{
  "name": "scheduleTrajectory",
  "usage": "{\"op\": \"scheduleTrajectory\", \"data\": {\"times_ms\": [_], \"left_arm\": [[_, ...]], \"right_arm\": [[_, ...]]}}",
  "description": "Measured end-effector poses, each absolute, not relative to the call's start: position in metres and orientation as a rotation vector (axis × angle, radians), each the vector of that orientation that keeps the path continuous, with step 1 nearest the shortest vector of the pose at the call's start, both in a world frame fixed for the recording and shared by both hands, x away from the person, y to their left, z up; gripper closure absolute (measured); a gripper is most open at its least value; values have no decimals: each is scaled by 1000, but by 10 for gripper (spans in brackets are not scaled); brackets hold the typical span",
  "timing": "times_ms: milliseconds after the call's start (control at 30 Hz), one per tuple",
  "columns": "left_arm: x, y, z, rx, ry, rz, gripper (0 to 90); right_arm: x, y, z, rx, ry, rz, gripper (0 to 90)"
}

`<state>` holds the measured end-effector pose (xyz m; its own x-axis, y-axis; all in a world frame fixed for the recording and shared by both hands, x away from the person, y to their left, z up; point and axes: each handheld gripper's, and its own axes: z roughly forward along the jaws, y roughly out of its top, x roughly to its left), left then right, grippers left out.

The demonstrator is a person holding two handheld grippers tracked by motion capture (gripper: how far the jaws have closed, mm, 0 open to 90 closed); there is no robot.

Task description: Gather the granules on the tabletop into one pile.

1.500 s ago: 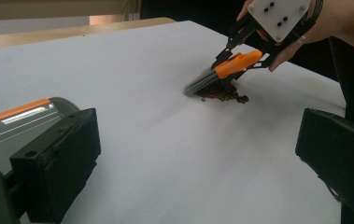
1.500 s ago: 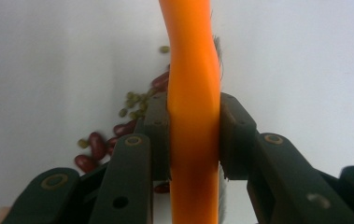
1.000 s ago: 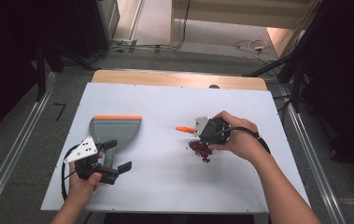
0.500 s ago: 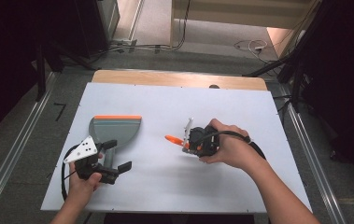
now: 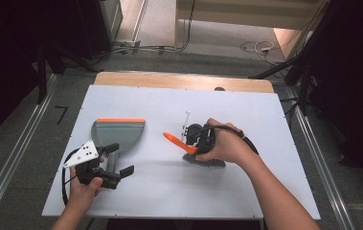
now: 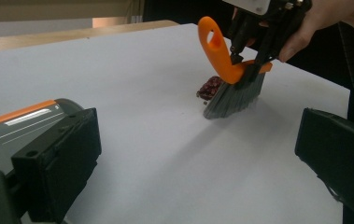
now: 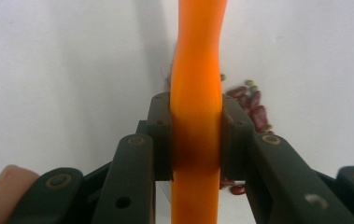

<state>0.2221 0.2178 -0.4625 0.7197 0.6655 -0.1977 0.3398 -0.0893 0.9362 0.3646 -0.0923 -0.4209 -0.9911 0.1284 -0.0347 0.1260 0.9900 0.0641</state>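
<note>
High view: right gripper [image 5: 196,139] clamped on orange-handled grey-bristled hand brush [image 5: 181,143], bristles down on white tabletop [image 5: 160,191] for sweeping; left gripper [image 5: 106,165] beside grey orange-edged dustpan [image 5: 117,134].

Left gripper view: fingers [image 6: 55,163] spread wide, gripping nothing; small pile of red beans [image 6: 209,87] just ahead of bristles, dustpan mouth facing them.

Right gripper view: fingers [image 7: 160,135] pinching handle from both sides.

Your right hand-held gripper [image 5: 196,140] has swung the orange-handled brush [image 5: 181,143] leftward and down across the tabletop [image 5: 169,191], its bristles now pressed down, pushing the red beans [image 6: 209,87] toward the dustpan [image 5: 118,134].
</note>
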Motion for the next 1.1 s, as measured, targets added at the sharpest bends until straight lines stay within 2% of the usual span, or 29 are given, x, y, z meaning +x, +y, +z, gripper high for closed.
{"op": "scheduleTrajectory", "data": {"times_ms": [600, 1100], "left_arm": [[223, 217, -463, 1699, 812, 326, 14], [223, 217, -463, 1702, 813, 326, 14]], "right_arm": [[389, -97, -422, 283, 3094, 141, 687], [386, -97, -416, 291, 3069, 135, 688]]}}
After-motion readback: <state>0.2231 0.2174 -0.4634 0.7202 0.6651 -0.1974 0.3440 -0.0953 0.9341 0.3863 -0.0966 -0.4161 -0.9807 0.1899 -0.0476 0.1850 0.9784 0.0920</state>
